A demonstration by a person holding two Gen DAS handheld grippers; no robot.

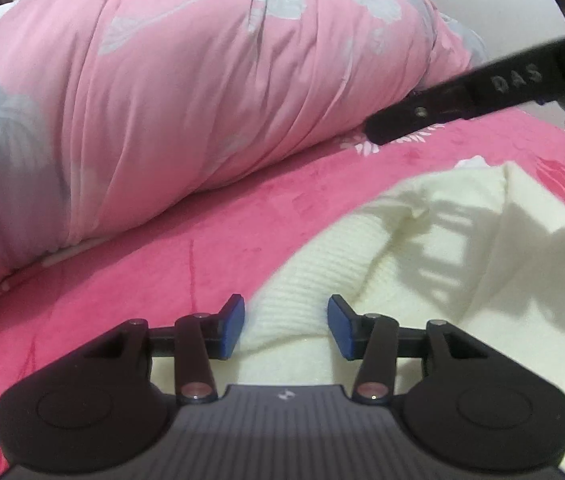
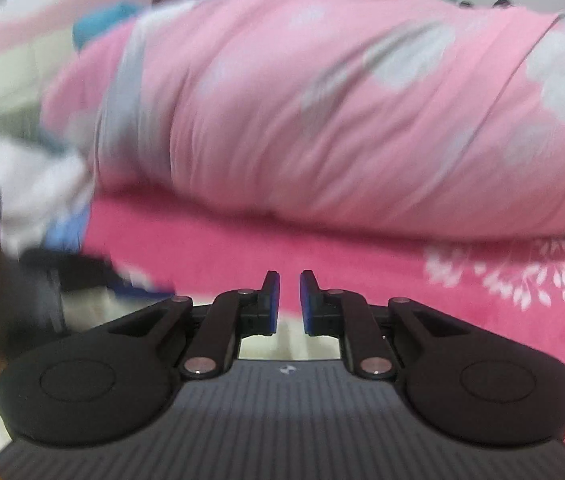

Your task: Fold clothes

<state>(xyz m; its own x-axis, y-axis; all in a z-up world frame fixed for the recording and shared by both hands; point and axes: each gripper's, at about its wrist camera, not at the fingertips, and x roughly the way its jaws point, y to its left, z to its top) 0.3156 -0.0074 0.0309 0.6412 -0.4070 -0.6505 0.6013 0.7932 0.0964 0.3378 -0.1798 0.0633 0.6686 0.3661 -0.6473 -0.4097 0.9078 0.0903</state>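
Presently, the left gripper (image 1: 285,328) is held spread, its blue pads either side of a ridge of the cream knit sweater (image 1: 422,264) laid on the pink bed cover (image 1: 186,248). The right gripper (image 2: 289,300) is narrowly parted, grasping nothing. A rolled pink quilt (image 1: 202,92) lies behind.

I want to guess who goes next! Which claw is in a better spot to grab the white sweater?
Probably the left claw. Its blue pads are open with a ribbed fold of the white sweater right between them. The right claw is nearly closed over the pink bedsheet, holding nothing.
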